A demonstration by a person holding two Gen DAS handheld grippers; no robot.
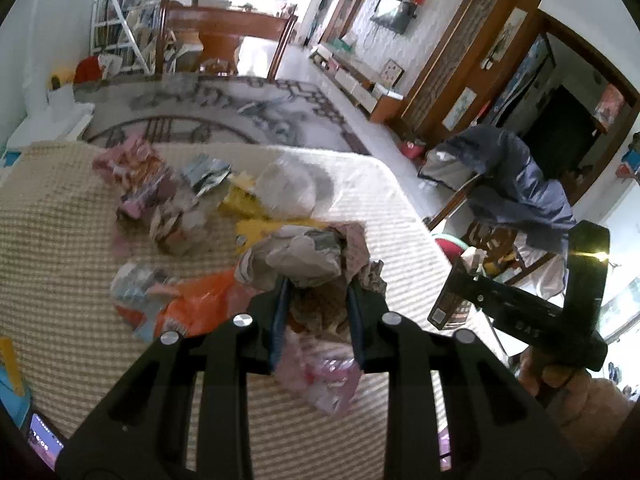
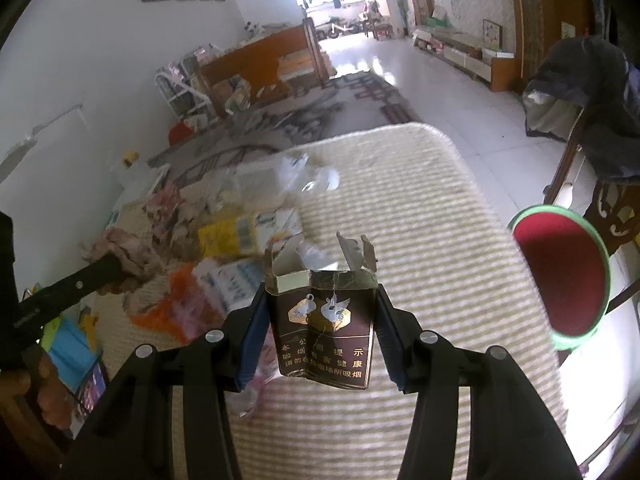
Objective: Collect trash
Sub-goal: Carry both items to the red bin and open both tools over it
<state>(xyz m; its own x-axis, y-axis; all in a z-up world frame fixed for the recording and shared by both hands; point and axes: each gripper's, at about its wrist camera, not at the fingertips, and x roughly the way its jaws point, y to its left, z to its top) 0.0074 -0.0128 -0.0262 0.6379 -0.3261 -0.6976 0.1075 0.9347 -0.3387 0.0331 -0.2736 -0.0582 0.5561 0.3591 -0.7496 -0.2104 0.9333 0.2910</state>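
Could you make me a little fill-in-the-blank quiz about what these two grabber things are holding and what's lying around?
1. The right hand-held gripper is closed on a torn brown ____ pack.
2. The left hand-held gripper clamps a wad of crumpled ____.
3. The remaining trash lies on a ribbed beige ____.
4. Beside the table stands a stool with a round ____ seat.

Missing words: cigarette; paper; cloth; red

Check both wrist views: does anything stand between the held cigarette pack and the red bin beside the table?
Nothing visible does. The right gripper holds the cigarette pack above the table; the red bin stands open past the table's right edge, with only bare tabletop between.
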